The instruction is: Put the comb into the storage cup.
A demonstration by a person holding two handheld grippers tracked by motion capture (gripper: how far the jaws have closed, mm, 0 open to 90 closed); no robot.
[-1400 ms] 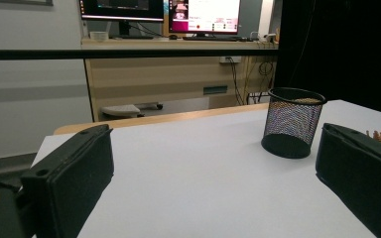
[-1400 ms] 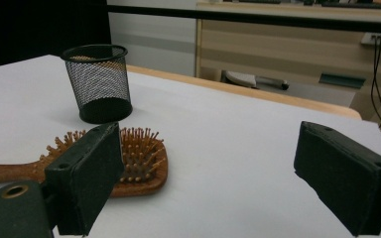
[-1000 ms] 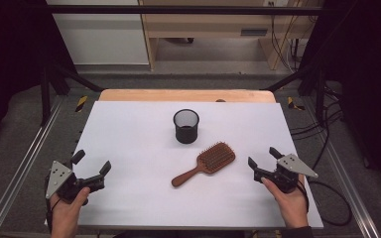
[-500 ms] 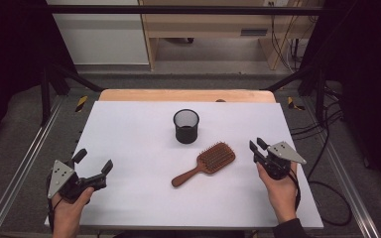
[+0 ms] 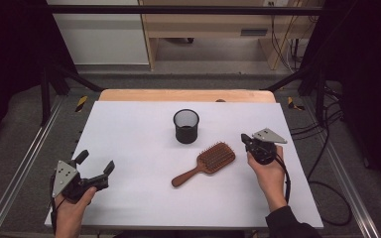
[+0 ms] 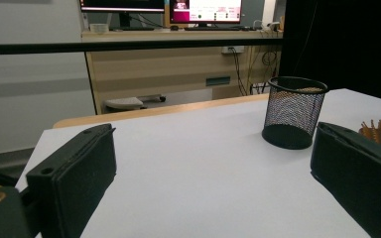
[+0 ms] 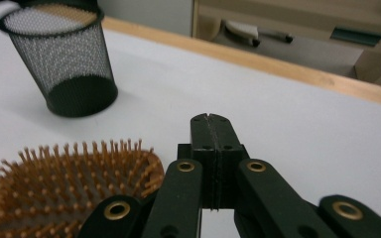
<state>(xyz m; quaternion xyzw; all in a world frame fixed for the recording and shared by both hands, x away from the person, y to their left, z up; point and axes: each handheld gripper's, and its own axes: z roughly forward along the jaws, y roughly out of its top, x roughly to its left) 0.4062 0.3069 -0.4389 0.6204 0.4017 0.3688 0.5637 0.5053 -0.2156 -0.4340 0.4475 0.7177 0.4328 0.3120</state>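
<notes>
1. the brush (image 5: 204, 163) lies bristles up on the white desk (image 5: 129, 134), right of the middle, its paddle head toward the far right and its handle toward the near left.
2. a black mesh cup (image 5: 186, 126) stands upright just beyond the head, apart from it.
3. the right gripper (image 5: 248, 144) sits just right of the head, with its jaws pressed together and nothing between them; in the right gripper view the closed tips point past the bristles toward the far edge of the desk.
4. the left gripper (image 5: 95, 168) rests at the near left corner, well apart from the brush, jaws spread wide and empty; in the left gripper view the cup and a bit of bristle appear beyond the jaws.
5. the brush looks like stiff wood and light, so it should lift easily and not bend.
6. the bristle pins likely give under pressure and offer poor purchase, and the head is broad for the jaws.
7. the handle is the better hold: narrow and smooth, so a firm pinch across its sides, near the neck, would curb swinging.
8. the right gripper would have to open before it can take anything.
</notes>
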